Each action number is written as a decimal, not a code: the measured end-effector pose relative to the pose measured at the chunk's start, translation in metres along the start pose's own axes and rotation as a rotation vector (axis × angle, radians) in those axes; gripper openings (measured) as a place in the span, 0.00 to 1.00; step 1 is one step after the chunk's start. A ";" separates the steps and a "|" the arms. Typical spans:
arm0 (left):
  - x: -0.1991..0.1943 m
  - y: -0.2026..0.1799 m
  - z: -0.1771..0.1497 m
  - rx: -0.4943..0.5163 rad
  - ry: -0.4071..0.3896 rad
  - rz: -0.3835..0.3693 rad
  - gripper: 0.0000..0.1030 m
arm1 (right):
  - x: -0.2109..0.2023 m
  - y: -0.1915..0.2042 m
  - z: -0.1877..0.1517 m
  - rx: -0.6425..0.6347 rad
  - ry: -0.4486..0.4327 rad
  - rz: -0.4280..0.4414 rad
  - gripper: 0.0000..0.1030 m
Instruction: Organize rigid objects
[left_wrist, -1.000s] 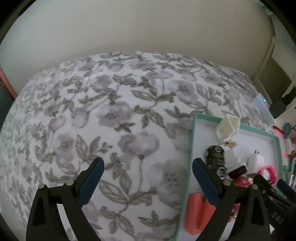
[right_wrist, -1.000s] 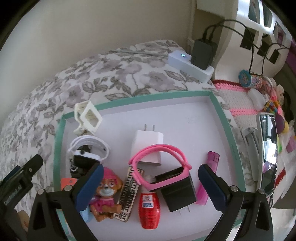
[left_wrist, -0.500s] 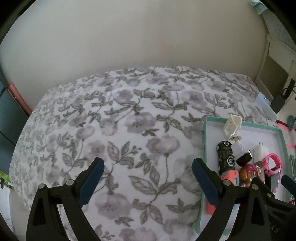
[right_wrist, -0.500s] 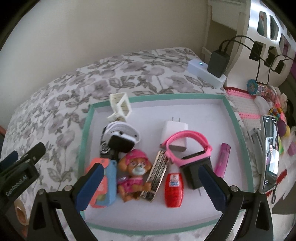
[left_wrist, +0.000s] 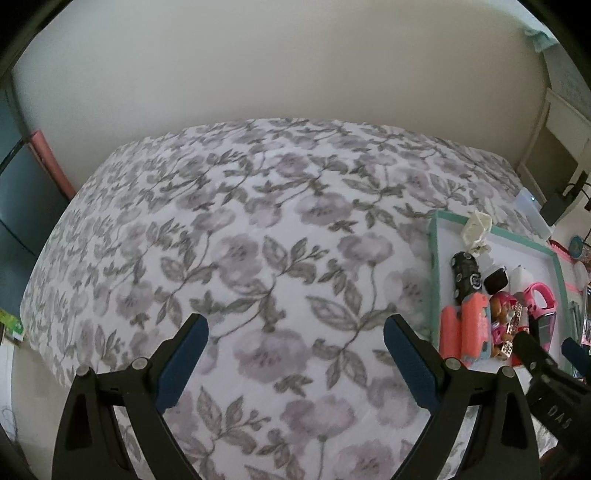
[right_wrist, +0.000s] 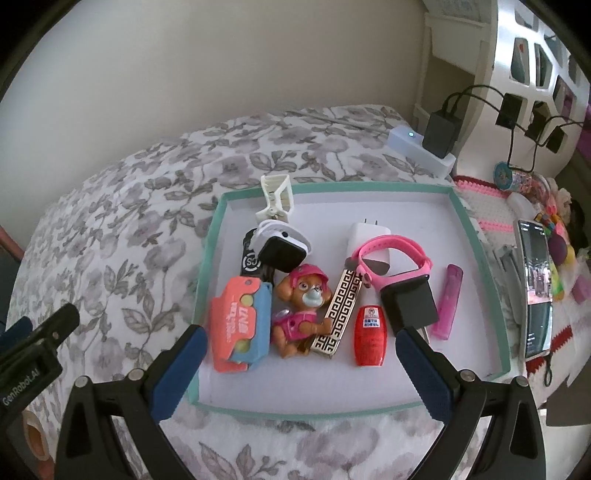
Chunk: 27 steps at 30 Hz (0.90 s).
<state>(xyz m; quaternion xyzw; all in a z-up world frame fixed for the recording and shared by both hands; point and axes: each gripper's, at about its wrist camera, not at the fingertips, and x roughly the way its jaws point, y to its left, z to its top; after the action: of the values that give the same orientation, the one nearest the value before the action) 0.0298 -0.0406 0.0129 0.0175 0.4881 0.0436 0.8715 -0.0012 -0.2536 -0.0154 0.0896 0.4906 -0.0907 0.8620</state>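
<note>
both grippers' fingers wide open and empty, right gripper (right_wrist: 297, 363) over the tray (right_wrist: 480, 236) clutter, left gripper (left_wrist: 295, 352) over bare bed (left_wrist: 240, 221); risk: pup toy (right_wrist: 301, 308) touches gold bar (right_wrist: 338, 312), grabbing one drags both

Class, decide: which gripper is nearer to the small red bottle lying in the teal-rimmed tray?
Right. The right gripper hangs open over the tray's near edge, just short of the small red bottle; the left gripper hangs open over the floral bedspread, left of the tray.

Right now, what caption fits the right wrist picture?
Open right tool hovers over teal-rimmed tray holding pup figurine, pink watch.
</note>
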 end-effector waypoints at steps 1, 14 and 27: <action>-0.001 0.002 -0.001 -0.006 -0.001 0.003 0.93 | -0.002 0.000 -0.001 0.000 -0.005 0.003 1.00; -0.015 0.020 -0.011 -0.038 -0.031 0.018 0.93 | -0.023 0.006 -0.003 -0.015 -0.070 0.004 1.00; -0.027 0.013 -0.015 0.018 -0.055 0.028 0.93 | -0.039 0.016 -0.003 -0.058 -0.117 -0.007 1.00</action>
<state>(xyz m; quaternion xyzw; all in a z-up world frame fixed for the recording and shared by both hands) 0.0021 -0.0306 0.0286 0.0334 0.4641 0.0506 0.8837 -0.0194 -0.2351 0.0179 0.0574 0.4420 -0.0847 0.8912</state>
